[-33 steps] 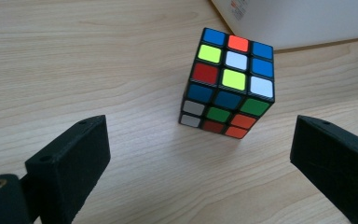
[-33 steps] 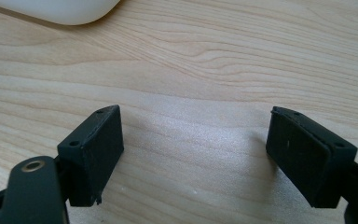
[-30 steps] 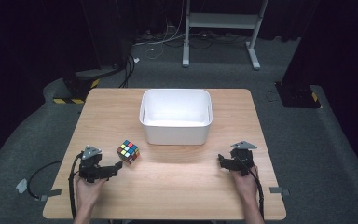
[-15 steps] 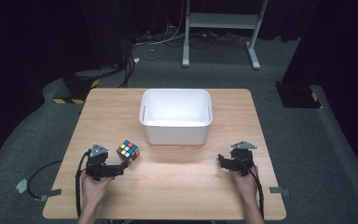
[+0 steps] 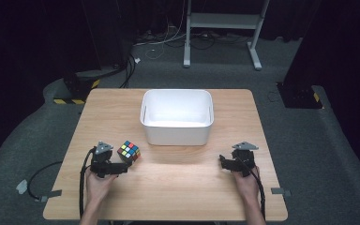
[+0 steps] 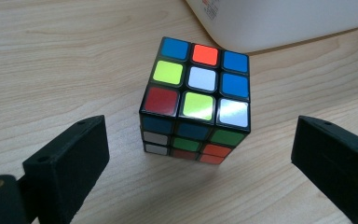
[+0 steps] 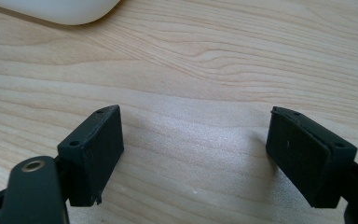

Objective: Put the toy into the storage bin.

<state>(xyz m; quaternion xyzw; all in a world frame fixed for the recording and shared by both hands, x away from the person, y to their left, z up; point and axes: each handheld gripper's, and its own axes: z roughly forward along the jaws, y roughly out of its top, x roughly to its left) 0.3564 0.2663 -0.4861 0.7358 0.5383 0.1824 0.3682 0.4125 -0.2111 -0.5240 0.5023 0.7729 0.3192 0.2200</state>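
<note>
We start at the left, where our left gripper (image 5: 122, 167) sits near the front-left corner of the table (image 5: 178, 192), jaws spread wide and empty. In the left gripper view the puzzle cube (image 6: 196, 100) stands flat on the wood just ahead of the jaws, between their lines but not yet between the pads, and turned a little so that an edge, not a flat face, leans toward us. From above, the cube (image 5: 129, 151) lies left of centre toward the front edge, just off the front-left corner of the white bin (image 5: 177, 133) and apart from it.

To take it well, we judge that we should roll the hand slightly until the pads face two opposite flat sides, then slide forward low along the wood until the cube's middle layer sits between them, and close squarely. Gripping across corners would likely let it twist or spin out. We should also keep the far jaw clear of the bin wall.

At the right, our right gripper (image 5: 222, 162) rests by the front-right part of the table, jaws wide, nothing between them but bare wood.
</note>
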